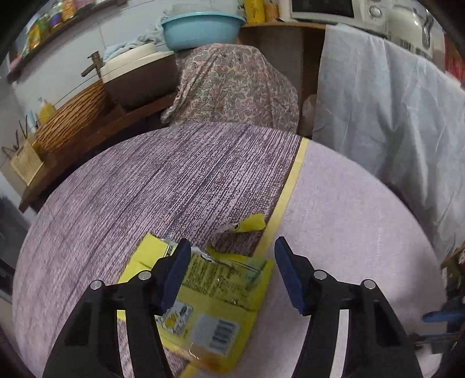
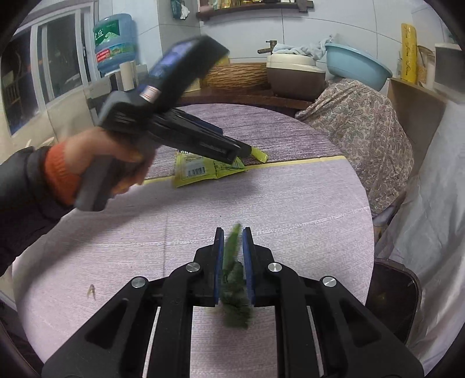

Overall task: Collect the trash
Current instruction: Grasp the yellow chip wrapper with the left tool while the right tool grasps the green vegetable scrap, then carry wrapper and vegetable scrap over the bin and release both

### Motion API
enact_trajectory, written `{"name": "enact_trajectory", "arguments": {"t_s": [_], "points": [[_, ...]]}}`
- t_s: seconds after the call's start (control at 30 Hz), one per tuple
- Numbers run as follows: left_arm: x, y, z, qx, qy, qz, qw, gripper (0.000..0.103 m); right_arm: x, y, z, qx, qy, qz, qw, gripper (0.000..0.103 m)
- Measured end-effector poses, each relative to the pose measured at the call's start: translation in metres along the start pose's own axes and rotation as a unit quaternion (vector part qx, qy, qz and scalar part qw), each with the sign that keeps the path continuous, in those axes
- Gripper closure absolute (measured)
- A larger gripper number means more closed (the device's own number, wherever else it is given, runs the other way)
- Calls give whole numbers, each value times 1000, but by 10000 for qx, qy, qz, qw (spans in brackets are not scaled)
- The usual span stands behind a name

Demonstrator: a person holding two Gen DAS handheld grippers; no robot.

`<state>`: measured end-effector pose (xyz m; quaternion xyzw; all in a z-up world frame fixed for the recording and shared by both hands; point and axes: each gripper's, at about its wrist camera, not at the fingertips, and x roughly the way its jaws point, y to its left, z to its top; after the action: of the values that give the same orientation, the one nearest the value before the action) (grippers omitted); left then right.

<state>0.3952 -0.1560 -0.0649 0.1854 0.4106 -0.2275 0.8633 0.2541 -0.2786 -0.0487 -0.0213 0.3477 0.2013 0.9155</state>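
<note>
Claws differed: left claw (image 1: pixel 232 261) gaped above flat yellow plastic wrapper (image 1: pixel 209 293); right claw (image 2: pixel 233 244) pinched crumpled green scrap (image 2: pixel 234 290), table's (image 2: pixel 290 203) six o'clock edge.

wrapper (image 1: pixel 215 293) on table (image 1: pixel 116 203) — torn scrap (image 1: pixel 251 224) just behind

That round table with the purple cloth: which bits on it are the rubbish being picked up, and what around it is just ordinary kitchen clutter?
Part of the job:
- yellow wrapper, under the open left gripper
- torn yellow scrap beside it
- green scrap, pinched in the right gripper
- possibly the small bit near the table's edge

Just lying about:
- blue basin
- water jug
- wicker basket
- microwave
</note>
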Motion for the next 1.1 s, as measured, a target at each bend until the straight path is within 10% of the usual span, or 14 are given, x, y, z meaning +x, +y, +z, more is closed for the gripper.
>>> {"name": "enact_trajectory", "arguments": {"t_s": [0.2,0.33,0.43,0.8,1.1], "points": [[19,3,2,184,196,-94,9996,55,-3,-7,-5,180,-51,47,9998,89],[23,3,1,150,281,-271,9991,87,-3,-12,-7,376,-176,300,9987,87],[21,-1,-2,172,274,-262,9991,99,2,-11,-9,349,-95,169,9992,63],[-19,-5,-18,-113,-113,-557,9983,101,39,-4,-18,77,556,268,9981,59],[-55,-10,-38,-275,-413,-884,9948,101,36,14,-22,-210,664,273,9972,92]]}}
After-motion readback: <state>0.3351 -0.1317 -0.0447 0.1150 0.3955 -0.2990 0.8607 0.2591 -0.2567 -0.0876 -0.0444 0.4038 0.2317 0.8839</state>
